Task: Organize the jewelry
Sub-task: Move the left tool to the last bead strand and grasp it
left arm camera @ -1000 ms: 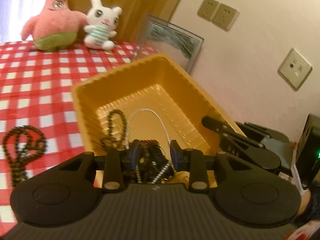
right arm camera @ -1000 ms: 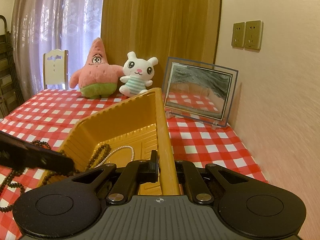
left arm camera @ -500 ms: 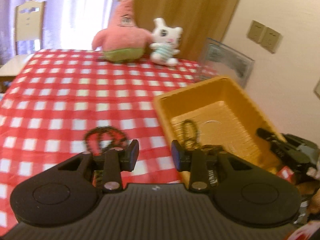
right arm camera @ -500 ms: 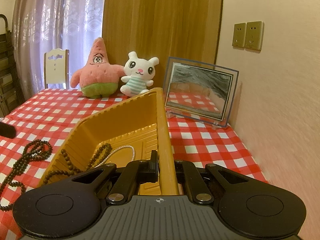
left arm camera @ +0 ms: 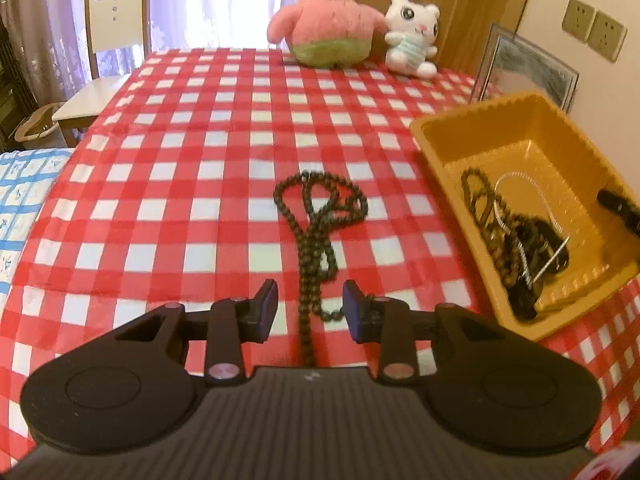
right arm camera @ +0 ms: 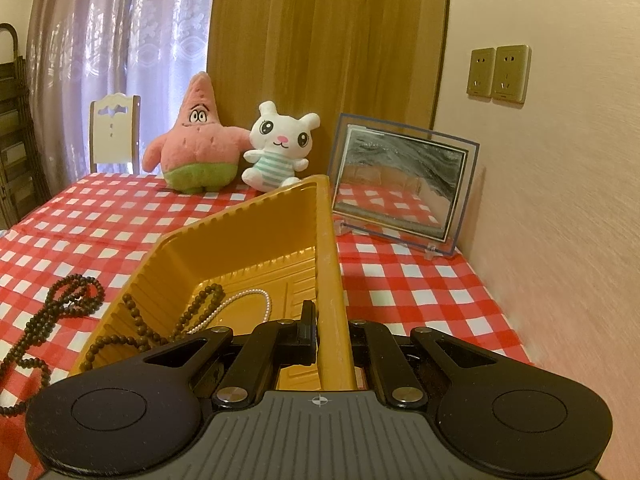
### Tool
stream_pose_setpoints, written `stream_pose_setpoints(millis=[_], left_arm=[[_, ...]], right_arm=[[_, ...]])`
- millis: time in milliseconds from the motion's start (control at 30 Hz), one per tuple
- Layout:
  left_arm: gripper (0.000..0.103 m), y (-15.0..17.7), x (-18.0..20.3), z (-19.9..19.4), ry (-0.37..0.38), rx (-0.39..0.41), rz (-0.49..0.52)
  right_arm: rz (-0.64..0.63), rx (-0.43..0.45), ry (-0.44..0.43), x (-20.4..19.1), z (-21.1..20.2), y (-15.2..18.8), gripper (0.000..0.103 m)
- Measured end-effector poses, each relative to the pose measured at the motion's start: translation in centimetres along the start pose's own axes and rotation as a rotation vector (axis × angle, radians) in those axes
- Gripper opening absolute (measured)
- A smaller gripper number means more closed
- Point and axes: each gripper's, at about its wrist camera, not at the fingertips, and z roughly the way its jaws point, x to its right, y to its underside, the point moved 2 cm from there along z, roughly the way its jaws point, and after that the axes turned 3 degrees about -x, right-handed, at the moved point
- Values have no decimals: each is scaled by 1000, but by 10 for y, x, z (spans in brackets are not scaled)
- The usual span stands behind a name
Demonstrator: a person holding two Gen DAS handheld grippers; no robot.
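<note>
The left tool [left arm camera: 310,306], jaws apart and empty, has swung from the yellow tray [left arm camera: 436,160] to the bead necklace [left arm camera: 320,216] lying on the counter [left arm camera: 180,168] at 12 o'clock; 1 piece remains. The right tool [right arm camera: 330,336] stays clamped on the tray's rim.

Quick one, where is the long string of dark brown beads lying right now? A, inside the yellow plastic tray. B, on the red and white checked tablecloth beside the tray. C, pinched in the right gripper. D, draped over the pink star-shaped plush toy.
B: the long string of dark brown beads lies loose on the red and white checked tablecloth, outside the yellow plastic tray, in front of the open left gripper.
</note>
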Motion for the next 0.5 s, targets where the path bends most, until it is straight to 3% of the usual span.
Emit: stream_pose_setpoints(millis=[233,500], left_arm=[[33,2,6,16,-10,-25,20],[34,-17,12,45,-32,-29,65]], right_arm=[[-1,-1,0,0,0,0,5],[2,-3,0,0,0,0,5]])
